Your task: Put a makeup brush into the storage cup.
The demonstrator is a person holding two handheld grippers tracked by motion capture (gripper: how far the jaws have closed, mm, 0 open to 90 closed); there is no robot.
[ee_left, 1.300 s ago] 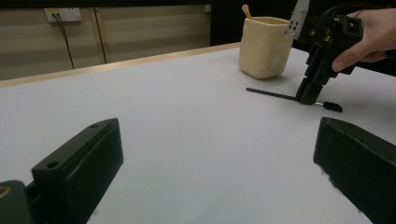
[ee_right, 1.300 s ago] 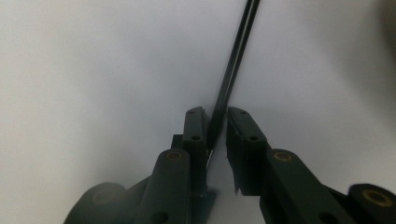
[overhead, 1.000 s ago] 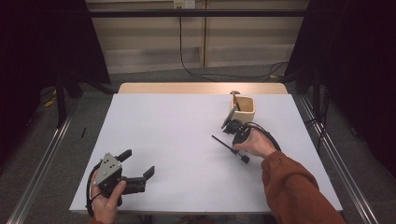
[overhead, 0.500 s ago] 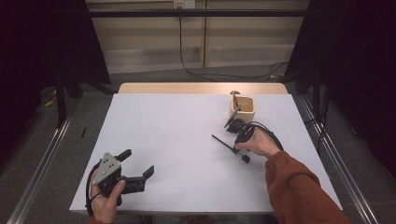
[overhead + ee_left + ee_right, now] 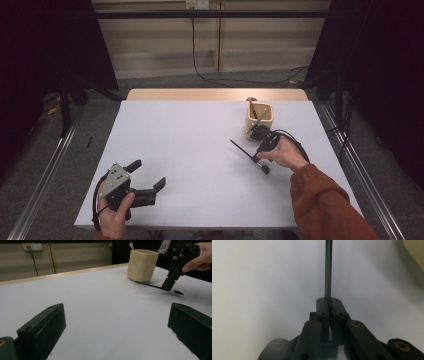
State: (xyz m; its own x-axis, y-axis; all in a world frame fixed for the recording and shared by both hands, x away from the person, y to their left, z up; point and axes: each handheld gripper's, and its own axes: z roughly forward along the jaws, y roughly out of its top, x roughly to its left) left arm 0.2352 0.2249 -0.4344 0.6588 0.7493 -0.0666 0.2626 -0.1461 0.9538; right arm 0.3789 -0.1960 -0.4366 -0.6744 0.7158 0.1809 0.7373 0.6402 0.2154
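Right gripper (image 5: 258,156) shifted slightly, clamped on black stick (image 5: 241,149) | left gripper (image 5: 148,176) apart | cup (image 5: 260,119) holds utensils

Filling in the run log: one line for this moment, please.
right gripper: jaws shut on thin black stick | stick: on table beside cream cup | left gripper: open, empty

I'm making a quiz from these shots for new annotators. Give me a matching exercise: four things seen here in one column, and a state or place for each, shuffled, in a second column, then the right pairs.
Things:
1. left hand-held gripper
2. right hand-held gripper
3. cream cup
4. thin black rod

States or places:
A. stands near the table's far right, with utensils in it
B. jaws wide apart, nothing between them
C. pinched at one end, its other end pointing across the white table top
D. jaws closed together on something slim

Pairs: 1-B, 2-D, 3-A, 4-C
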